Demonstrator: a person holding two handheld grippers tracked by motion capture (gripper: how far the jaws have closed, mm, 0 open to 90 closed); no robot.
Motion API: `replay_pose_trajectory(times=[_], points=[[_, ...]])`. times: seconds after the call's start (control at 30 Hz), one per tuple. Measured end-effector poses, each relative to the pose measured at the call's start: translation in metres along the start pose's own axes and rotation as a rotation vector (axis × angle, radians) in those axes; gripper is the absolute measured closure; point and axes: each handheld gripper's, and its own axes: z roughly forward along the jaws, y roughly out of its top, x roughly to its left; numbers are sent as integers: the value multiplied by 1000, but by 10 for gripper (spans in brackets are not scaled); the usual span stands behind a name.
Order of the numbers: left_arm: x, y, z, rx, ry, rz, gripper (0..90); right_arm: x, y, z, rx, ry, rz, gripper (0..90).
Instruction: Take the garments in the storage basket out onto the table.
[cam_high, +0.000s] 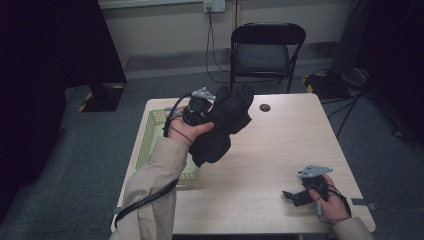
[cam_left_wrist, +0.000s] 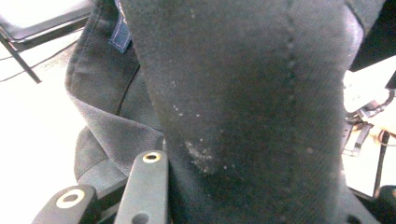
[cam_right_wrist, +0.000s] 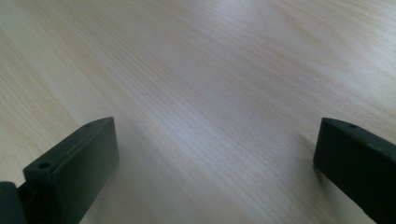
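My left gripper (cam_high: 201, 107) is held up over the table's left half, shut on a black garment (cam_high: 226, 125). The cloth bunches around it and hangs down toward the tabletop. In the left gripper view the dark fabric (cam_left_wrist: 243, 93) drapes over the jaws, and one black finger (cam_left_wrist: 144, 186) shows at its left side. A blue label (cam_left_wrist: 122, 32) is sewn near the top of the cloth. My right gripper (cam_high: 292, 196) rests low at the table's near right. It is open (cam_right_wrist: 215, 154), with bare wood between its jaws.
A pale green mesh basket (cam_high: 149, 137) sits at the left edge of the light wooden table (cam_high: 285, 145). A small dark round thing (cam_high: 265, 107) lies near the far edge. A black folding chair (cam_high: 265, 50) stands behind the table.
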Motion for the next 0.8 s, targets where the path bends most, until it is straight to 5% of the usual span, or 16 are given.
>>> replay_pose_trajectory(times=[0.8], points=[[-21,-5,43,-10,-96,8,648,0,0,0,-1,0,-1,0]])
